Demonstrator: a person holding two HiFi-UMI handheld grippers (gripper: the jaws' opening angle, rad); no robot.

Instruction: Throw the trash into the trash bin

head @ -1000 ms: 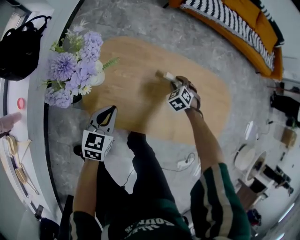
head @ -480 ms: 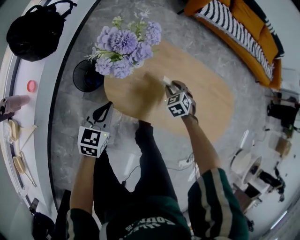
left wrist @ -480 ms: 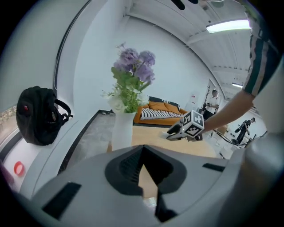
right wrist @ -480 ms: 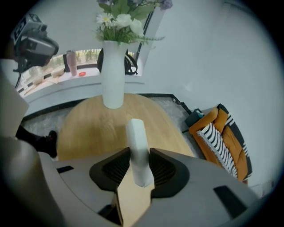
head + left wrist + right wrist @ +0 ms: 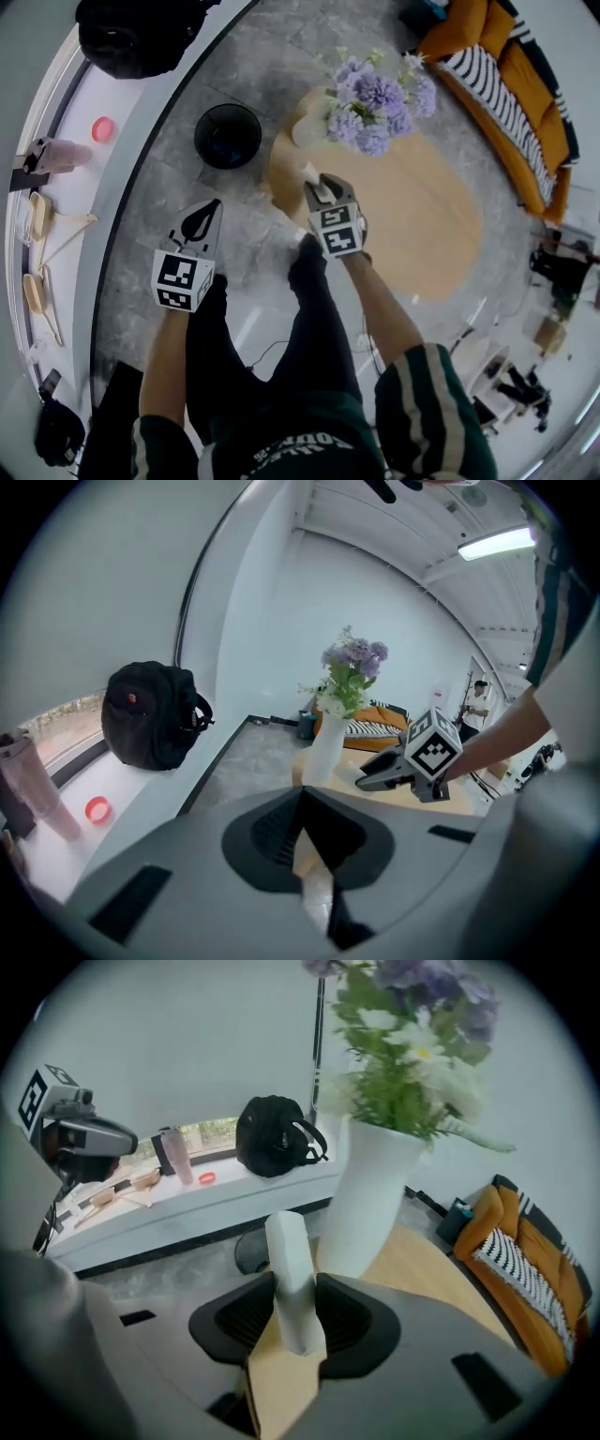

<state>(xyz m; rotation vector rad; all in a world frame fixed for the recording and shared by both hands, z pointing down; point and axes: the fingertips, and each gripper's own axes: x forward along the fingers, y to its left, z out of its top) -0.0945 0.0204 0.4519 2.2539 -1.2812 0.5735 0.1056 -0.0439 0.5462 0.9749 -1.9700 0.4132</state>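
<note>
Your right gripper (image 5: 298, 1288) is clamped on a white rolled-up paper scrap (image 5: 286, 1237), and your left gripper (image 5: 302, 797) has its jaws pinched together, near the round black bin (image 5: 228, 137).

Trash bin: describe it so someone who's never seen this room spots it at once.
Start at the oval wooden table with the purple flowers at one end. On the grey floor between that end and the long white ledge stands the trash bin. It is dark, round and open-topped, on the floor; the black backpack lies up on the ledge.
</note>
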